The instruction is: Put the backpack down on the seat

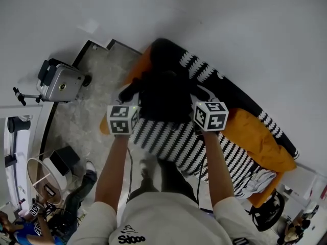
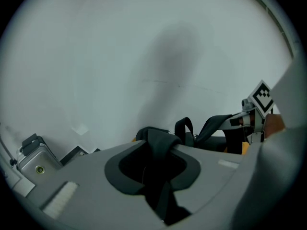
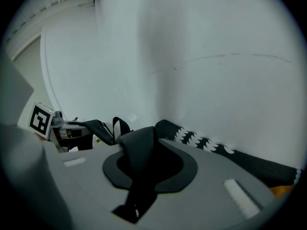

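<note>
Left gripper point(image 2: 158, 152) is clamped on a black backpack strap point(image 2: 163, 195); right gripper point(image 3: 146, 152) is clamped on a second strap point(image 3: 134, 195). In the head view the marker cubes hide both sets of jaws. Between them the backpack point(image 1: 163, 93) is a dark mass over the far left part of the striped seat point(image 1: 173, 144); its details are hard to make out, and I cannot tell whether it touches the seat. White print on the person's shirt point(image 1: 168, 218) is cut off at the near edge and unreadable.
</note>
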A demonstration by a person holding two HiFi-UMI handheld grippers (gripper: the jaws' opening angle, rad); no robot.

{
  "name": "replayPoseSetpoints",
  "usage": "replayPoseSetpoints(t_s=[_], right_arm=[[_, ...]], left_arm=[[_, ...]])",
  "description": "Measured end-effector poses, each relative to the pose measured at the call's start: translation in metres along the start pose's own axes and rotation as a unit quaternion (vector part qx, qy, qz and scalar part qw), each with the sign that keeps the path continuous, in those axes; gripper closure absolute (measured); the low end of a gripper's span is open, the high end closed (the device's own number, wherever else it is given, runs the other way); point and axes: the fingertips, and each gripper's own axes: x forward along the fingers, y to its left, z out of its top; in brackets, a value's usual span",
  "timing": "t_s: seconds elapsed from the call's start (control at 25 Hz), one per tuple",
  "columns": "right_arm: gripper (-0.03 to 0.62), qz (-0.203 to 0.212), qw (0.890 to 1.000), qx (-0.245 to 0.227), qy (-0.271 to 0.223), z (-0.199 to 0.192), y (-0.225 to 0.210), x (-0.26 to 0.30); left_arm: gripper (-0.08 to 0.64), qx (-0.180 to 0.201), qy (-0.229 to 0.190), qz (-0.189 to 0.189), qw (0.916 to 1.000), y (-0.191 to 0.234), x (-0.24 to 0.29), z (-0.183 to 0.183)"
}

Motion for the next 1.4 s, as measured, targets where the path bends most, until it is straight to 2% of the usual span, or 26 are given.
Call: replayPoseSetpoints(t_s=[0.44,0.6,0.68,0.76,1.08,1.4], right_arm=[[0.504,-0.011,0.999,0.037,0.030,-0.041,-0.016,0.010],[0.442,-0.005,0.998,0.033,0.052,-0.059,-0.009,0.020],[0.382,-0.002,0.998,0.032,0.058,-0.065,-0.006,0.024],[0.366,-0.001,0.998,0.034,0.060,-0.069,-0.004,0.026],[0.358,0.002,0.998,0.039,0.055,-0.071,0.008,0.014],[0.360,0.006,0.999,-0.003,0.036,-0.058,0.042,-0.017]], left_arm=[[0.445,-0.007,0.058,-0.013,0.9982,-0.012,0.009,-0.061],[0.406,-0.023,0.079,-0.019,0.9964,-0.017,0.016,-0.081],[0.366,-0.028,0.089,-0.031,0.9951,-0.019,0.021,-0.088],[0.313,-0.034,0.098,-0.039,0.9939,-0.019,0.024,-0.094],[0.279,-0.029,0.081,-0.028,0.9959,-0.014,0.008,-0.098],[0.304,-0.035,0.051,-0.018,0.9979,0.000,-0.042,-0.089]])
